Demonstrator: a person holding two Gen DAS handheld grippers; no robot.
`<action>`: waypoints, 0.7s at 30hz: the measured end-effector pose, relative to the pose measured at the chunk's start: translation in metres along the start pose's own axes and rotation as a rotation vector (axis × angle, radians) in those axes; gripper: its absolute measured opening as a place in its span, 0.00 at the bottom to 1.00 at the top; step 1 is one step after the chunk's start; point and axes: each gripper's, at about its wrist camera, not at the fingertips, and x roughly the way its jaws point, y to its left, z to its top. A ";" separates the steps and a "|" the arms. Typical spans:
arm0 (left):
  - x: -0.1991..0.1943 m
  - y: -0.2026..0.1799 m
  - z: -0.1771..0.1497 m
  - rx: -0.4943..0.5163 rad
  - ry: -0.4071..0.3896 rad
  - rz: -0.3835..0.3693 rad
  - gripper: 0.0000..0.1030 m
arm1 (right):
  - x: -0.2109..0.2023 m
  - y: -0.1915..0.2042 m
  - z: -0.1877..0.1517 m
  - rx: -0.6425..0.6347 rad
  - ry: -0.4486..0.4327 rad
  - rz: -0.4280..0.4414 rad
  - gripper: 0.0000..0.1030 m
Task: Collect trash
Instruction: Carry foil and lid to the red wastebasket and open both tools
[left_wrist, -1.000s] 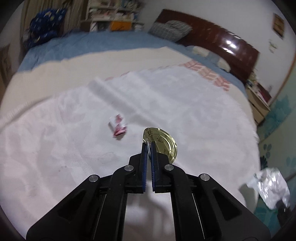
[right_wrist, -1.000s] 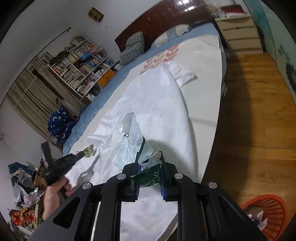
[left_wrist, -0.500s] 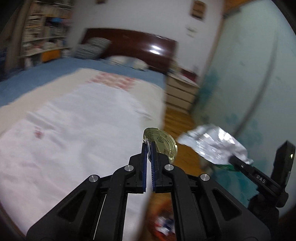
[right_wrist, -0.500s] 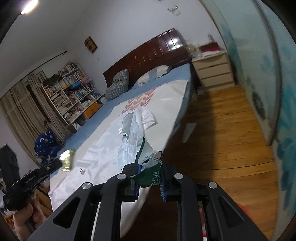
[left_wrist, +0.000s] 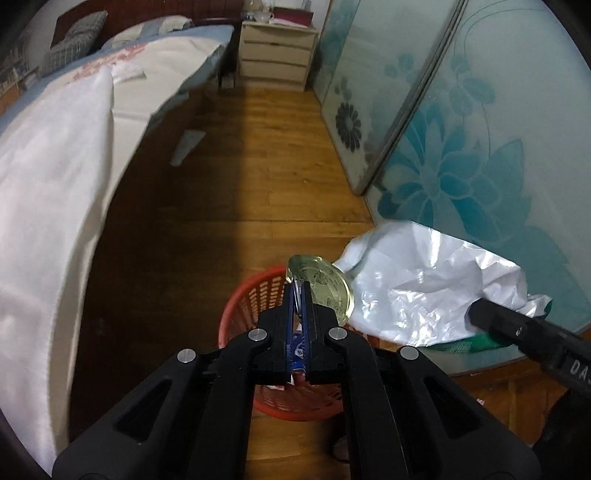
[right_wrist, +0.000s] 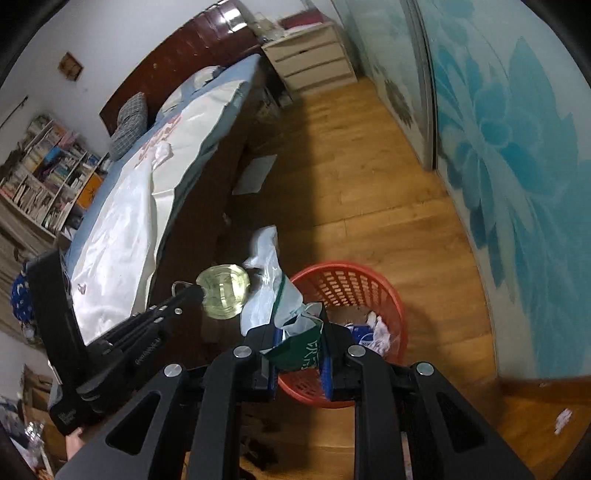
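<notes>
Left tool (left_wrist: 300, 291) is pressed together on the edge of a gold can lid (left_wrist: 320, 291), and the red basket (left_wrist: 246, 310) sits directly beneath and just ahead of it, toward 12 o'clock in its own view. Right tool (right_wrist: 300, 345) pinches a crumpled plastic bag (right_wrist: 271, 295), with the same basket (right_wrist: 388, 295) at about 1 o'clock from its tips. Both hang over the rim, so I'd judge either load only needs a straight drop; the left looks slightly better centred

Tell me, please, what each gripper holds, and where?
Left gripper pinches the gold lid by its pull ring; right gripper clamps the bag at its green end.
</notes>
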 end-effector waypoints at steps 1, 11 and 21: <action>0.000 0.000 0.000 0.003 0.003 0.003 0.03 | 0.003 0.002 -0.001 -0.009 0.007 -0.008 0.19; -0.007 0.005 -0.009 -0.020 -0.004 0.084 0.58 | 0.011 0.018 0.009 0.007 -0.026 0.003 0.66; -0.074 0.026 -0.007 -0.072 -0.116 0.154 0.71 | -0.013 0.045 0.008 -0.055 -0.110 0.074 0.66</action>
